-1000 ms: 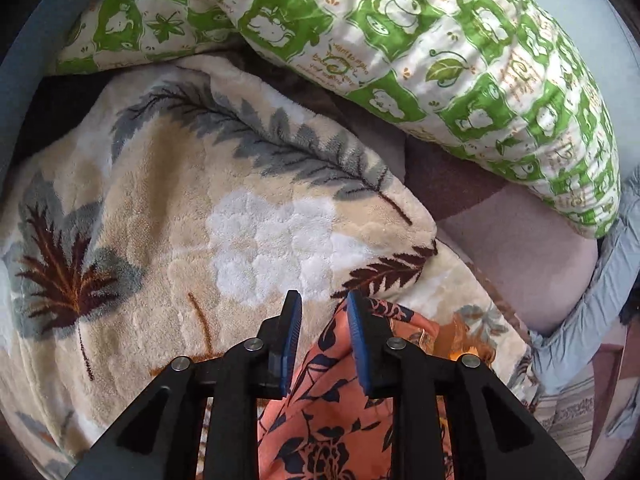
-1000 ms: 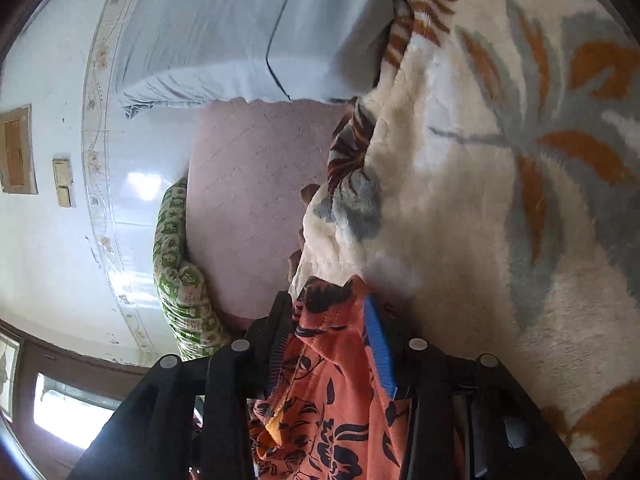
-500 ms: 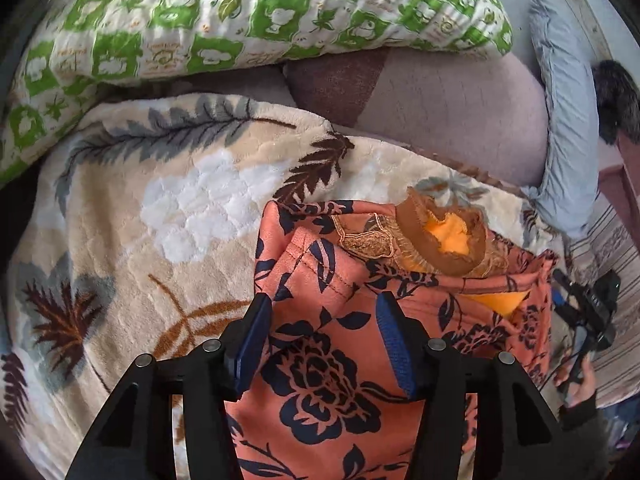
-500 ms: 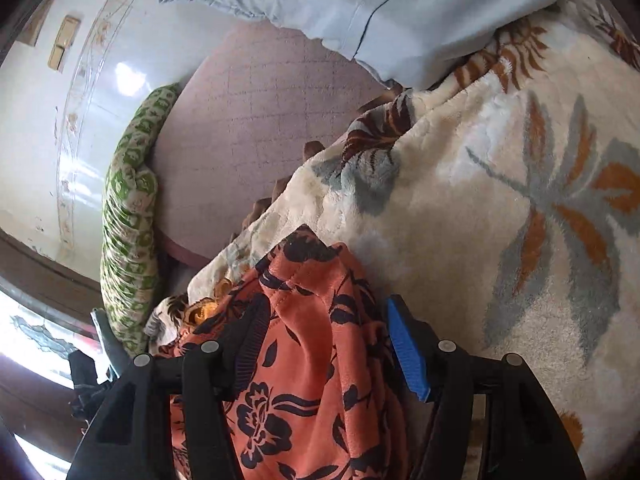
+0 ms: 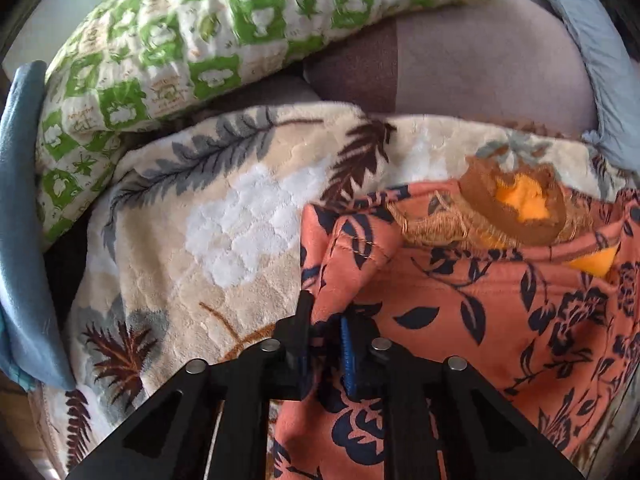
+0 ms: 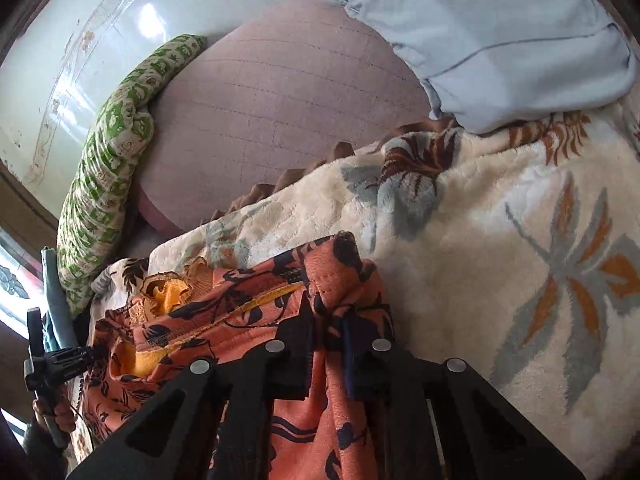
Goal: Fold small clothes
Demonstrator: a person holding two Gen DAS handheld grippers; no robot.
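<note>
A small orange garment with a dark floral print [image 5: 480, 300] lies on a cream leaf-patterned blanket [image 5: 208, 232]; its brown neckline with yellow lining [image 5: 516, 204] faces away. My left gripper [image 5: 324, 332] is shut on a bunched corner of the garment at its left side. In the right wrist view the same garment [image 6: 248, 320] stretches to the left, and my right gripper [image 6: 326, 324] is shut on its other corner. The left gripper also shows in the right wrist view [image 6: 52, 360], held at the garment's far end.
A green-and-white patterned pillow [image 5: 192, 44] lies beyond the blanket. A mauve mattress [image 6: 280, 96] and a pale blue pillow [image 6: 500, 32] lie further back. A blue cloth [image 5: 20, 220] hangs at the left edge. A wall [image 6: 60, 40] borders the bed.
Both grippers were open half a second ago over the garment; now both have shut on its corners. The garment stays spread on the blanket.
</note>
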